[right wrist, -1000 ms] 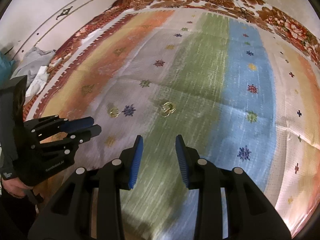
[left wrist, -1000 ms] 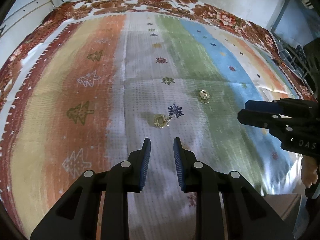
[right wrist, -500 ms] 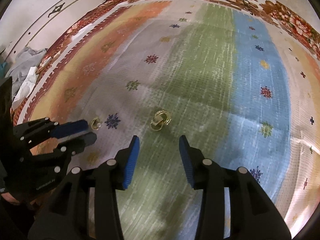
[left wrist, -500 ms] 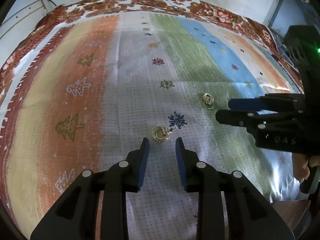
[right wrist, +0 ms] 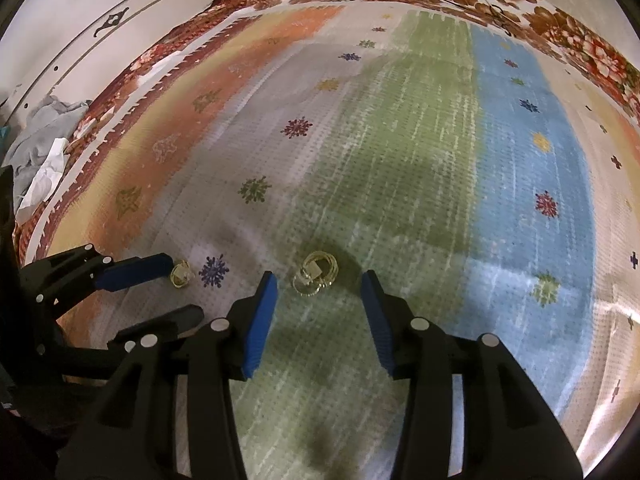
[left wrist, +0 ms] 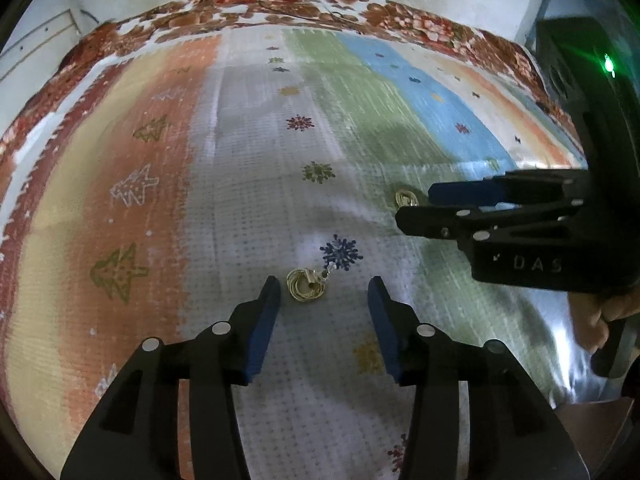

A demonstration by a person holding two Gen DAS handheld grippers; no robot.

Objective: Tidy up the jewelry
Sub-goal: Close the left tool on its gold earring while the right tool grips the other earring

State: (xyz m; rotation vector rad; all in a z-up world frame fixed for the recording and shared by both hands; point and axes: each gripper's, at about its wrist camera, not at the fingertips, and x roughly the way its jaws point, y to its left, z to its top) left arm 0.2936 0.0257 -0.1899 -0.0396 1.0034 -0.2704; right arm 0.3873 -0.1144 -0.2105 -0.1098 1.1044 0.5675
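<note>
Since the earlier frames, both grippers have closed in on the jewelry, and we see their jaws opening, with nothing pinched. We note the left gripper (left wrist: pixel 323 294) angled steeply down over the striped bedspread (left wrist: pixel 168 184); a gold earring (left wrist: pixel 306 285) lies between its tips, nearer its left finger. The right gripper (right wrist: pixel 318 292), equally tilted, frames a second gold earring (right wrist: pixel 316 277) between its fingertips, untouched. Both earrings rest mid-bedspread, well away from its floral border.
</note>
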